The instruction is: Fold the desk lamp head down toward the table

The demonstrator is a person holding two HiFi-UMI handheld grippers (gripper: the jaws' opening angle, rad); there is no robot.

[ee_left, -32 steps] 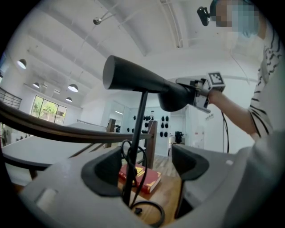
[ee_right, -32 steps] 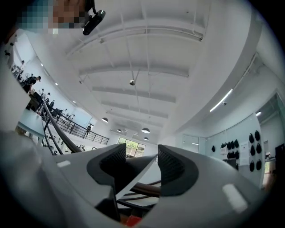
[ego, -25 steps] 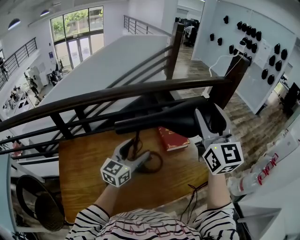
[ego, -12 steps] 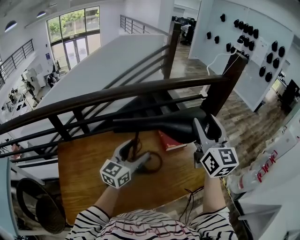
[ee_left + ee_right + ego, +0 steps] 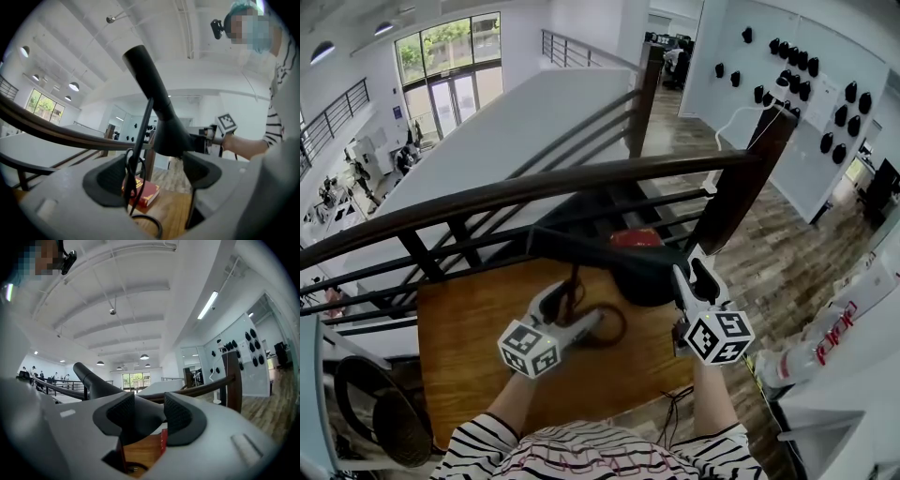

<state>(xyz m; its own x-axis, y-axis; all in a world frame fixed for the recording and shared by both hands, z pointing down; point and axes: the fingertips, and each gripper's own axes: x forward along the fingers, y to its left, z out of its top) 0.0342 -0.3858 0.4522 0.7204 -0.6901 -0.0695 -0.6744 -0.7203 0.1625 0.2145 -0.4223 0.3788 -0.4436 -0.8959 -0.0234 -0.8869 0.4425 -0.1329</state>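
A black desk lamp stands on the wooden table (image 5: 469,323). Its arm (image 5: 572,246) runs left from the cone-shaped head (image 5: 637,274), which hangs low over the table. My right gripper (image 5: 689,274) has its jaws closing on the lamp head (image 5: 140,420), which fills the gap between the pads. My left gripper (image 5: 569,305) straddles the thin upright stem (image 5: 140,145) near the base. Its jaws are opening; the stem lies by one pad and the other stands apart.
A red book (image 5: 635,238) lies on the table behind the lamp head, mostly hidden. The lamp's black cable (image 5: 614,326) loops on the wood. A dark railing (image 5: 534,189) with a post (image 5: 741,178) borders the table's far side. A black round object (image 5: 375,412) sits lower left.
My right gripper has come down with the lamp head, which now sits lower and covers most of the red book. The left gripper has kept its place at the stem.
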